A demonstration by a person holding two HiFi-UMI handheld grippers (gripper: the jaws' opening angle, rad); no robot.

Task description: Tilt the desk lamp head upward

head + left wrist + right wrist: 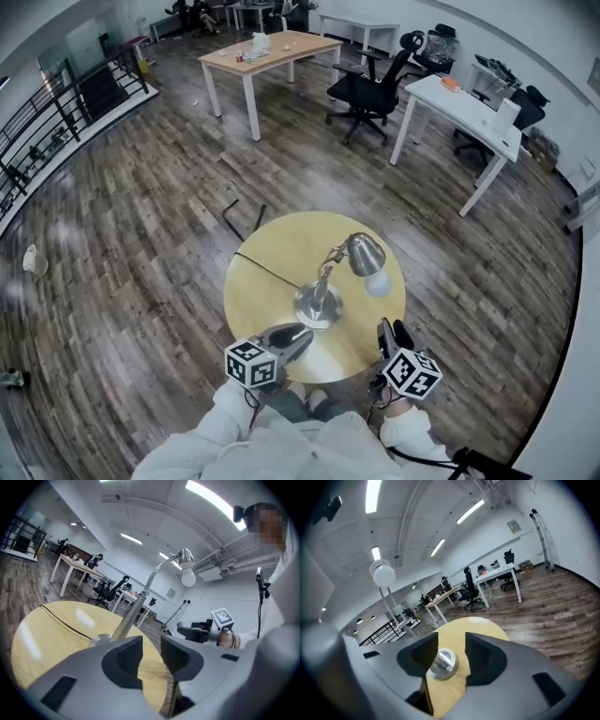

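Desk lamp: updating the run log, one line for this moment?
silver desk lamp: upright on round yellow table, not held | left gripper: jaws apart, empty | right gripper: jaws apart, empty

the right gripper has its jaws apart, nothing pressed between the dark pads. through the gap shows the lamp's round silver base, standing on a round yellow table toward its near edge, partly hidden behind the left-hand pad. the thin stem rises at upper left to a white bulb. past the table's far edge lies a wooden floor with a white desk, a wood-topped desk and black chairs between them. a dark railing runs at left, a ladder leans on the right wall, and strip lights cross the ceiling.
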